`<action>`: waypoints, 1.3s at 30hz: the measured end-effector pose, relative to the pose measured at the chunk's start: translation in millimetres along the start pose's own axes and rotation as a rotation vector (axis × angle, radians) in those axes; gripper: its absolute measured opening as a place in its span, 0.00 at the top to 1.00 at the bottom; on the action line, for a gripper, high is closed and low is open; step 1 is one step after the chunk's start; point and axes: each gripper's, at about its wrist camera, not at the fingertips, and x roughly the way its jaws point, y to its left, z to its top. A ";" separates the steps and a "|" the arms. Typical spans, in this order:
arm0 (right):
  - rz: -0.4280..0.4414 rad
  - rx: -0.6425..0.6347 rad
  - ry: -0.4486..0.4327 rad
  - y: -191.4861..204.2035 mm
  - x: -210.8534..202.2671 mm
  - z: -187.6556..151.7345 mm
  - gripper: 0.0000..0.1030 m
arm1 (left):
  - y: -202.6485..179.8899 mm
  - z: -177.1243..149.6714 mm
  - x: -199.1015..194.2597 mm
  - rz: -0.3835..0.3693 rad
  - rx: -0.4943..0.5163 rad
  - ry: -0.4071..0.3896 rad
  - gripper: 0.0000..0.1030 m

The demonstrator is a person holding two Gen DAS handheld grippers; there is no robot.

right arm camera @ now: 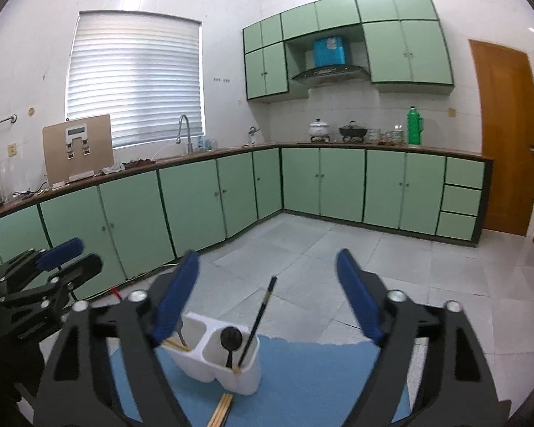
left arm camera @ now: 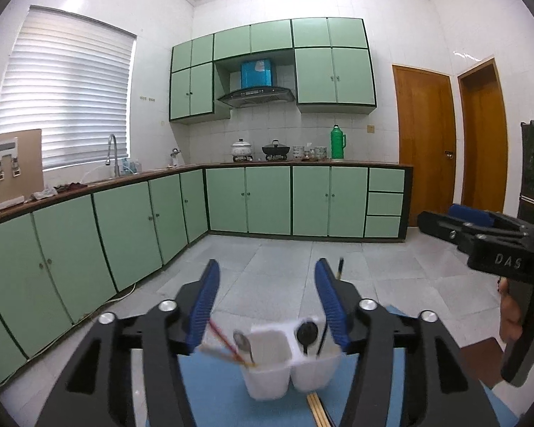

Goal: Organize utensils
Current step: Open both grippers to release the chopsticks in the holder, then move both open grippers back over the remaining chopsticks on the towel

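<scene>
Around the white holder (right arm camera: pixel 228 359), your scene runs from big to small: green cabinets (right arm camera: pixel 195 203) line the far walls well behind it, and the blue mat (right arm camera: pixel 320 373) lies under it, reaching out to its right. That holder has two compartments side by side. Your left gripper (left arm camera: pixel 267 302) hangs just above it with the blue pads (left arm camera: pixel 206 302) spread about halfway, nothing between them. Your right gripper (right arm camera: pixel 267 291) sits above and to the holder's right, its pads (right arm camera: pixel 359 299) spread wide and empty too. Leaning in the holder's right compartment are a black spoon (right arm camera: pixel 230 338) and a black chopstick (right arm camera: pixel 258 316). Leaning in its left compartment are a metal spoon (left arm camera: pixel 242 343) and light chopsticks (left arm camera: pixel 228 350). Just in front of the holder, wooden chopsticks (right arm camera: pixel 222 409) lie flat on the mat.
</scene>
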 end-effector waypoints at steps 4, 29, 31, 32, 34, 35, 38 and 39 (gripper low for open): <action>-0.013 -0.003 0.014 1.5 -29.2 -36.4 0.09 | -6.0 -42.9 -21.2 -0.018 -0.037 0.075 0.37; 0.007 0.047 0.523 66.2 -51.7 -263.8 0.14 | -20.9 -245.2 -29.7 0.040 -0.070 0.610 0.36; 0.024 0.034 0.539 73.8 -49.4 -266.1 0.21 | -20.1 -247.1 -29.5 0.045 -0.065 0.623 0.36; 0.029 0.029 0.549 77.0 -49.3 -268.6 0.23 | -19.0 -248.3 -30.0 0.048 -0.068 0.629 0.36; 0.041 0.024 0.566 82.7 -47.4 -272.0 0.27 | -17.0 -248.8 -32.1 0.049 -0.079 0.630 0.36; 0.047 0.021 0.572 85.3 -47.2 -271.8 0.30 | -15.2 -249.2 -32.6 0.053 -0.085 0.632 0.36; 0.055 0.004 0.587 92.4 -47.3 -274.2 0.39 | -13.1 -249.7 -33.3 0.056 -0.095 0.635 0.36; 0.056 -0.005 0.596 95.0 -46.8 -275.4 0.44 | -13.5 -249.7 -33.5 0.055 -0.094 0.633 0.36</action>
